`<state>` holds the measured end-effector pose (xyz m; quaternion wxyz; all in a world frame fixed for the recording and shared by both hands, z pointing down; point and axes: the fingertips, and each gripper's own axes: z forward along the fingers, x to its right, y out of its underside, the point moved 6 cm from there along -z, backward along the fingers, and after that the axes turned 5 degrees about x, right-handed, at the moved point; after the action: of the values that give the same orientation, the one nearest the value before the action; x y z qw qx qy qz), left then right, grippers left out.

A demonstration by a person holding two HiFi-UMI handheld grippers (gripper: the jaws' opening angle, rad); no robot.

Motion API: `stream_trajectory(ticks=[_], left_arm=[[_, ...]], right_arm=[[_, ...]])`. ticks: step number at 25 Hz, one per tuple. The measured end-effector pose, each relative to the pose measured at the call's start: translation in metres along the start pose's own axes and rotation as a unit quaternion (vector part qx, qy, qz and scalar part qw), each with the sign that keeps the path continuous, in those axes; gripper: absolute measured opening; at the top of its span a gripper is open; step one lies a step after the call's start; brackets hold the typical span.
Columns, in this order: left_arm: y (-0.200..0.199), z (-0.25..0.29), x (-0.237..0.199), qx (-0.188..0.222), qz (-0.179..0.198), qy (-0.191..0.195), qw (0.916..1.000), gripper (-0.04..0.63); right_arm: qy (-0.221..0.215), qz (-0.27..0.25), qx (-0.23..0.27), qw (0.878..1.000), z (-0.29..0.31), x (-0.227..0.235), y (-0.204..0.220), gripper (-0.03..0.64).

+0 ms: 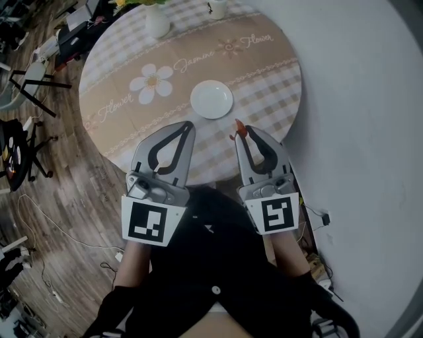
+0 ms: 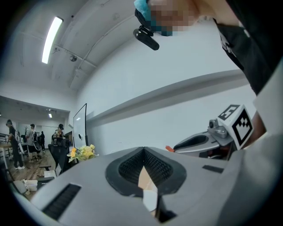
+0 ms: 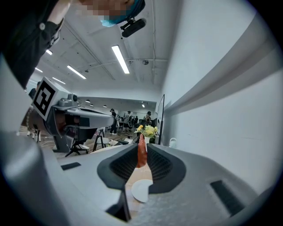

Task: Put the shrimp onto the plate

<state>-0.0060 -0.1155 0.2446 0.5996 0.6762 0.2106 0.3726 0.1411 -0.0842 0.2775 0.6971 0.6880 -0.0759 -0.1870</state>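
An orange shrimp (image 1: 240,129) sticks out from the tips of my right gripper (image 1: 242,135), which is shut on it; in the right gripper view the shrimp (image 3: 141,152) stands upright between the pads. A small white plate (image 1: 211,99) lies near the middle of the round table (image 1: 132,119), a little beyond and left of the shrimp. The plate (image 3: 140,191) shows low through the right jaws. My left gripper (image 1: 190,126) is shut with nothing in it, held over the table's near edge, left of the right one.
A white vase (image 1: 157,23) with yellow flowers stands at the table's far side, and a small white jar (image 1: 217,9) is near it. Chairs (image 1: 26,79) stand on the wood floor to the left. A pale wall runs along the right.
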Motion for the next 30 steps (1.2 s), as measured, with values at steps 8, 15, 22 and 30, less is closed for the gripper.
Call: stream_trajectory(ticks=[8,15,22,30], left_arm=[[0.014,0.001,-0.014,-0.009,-0.008,-0.003,0.9999,0.002],[0.026,-0.002,-0.025,-0.029,-0.023,-0.016,0.9992,0.002],[0.039,-0.008,-0.035,-0.051,-0.027,-0.033,0.9978,0.002],[0.05,-0.012,-0.042,-0.067,-0.037,-0.052,0.9957,0.002]], right_arm=[[-0.004,-0.001,-0.03,1.0,0.02,-0.001,0.018,0.049],[-0.008,-0.001,-0.066,0.998,0.038,0.001,0.042,0.049],[-0.022,0.001,-0.092,0.996,0.059,0.002,0.072,0.049],[-0.033,-0.006,-0.128,0.991,0.08,0.006,0.118,0.049]])
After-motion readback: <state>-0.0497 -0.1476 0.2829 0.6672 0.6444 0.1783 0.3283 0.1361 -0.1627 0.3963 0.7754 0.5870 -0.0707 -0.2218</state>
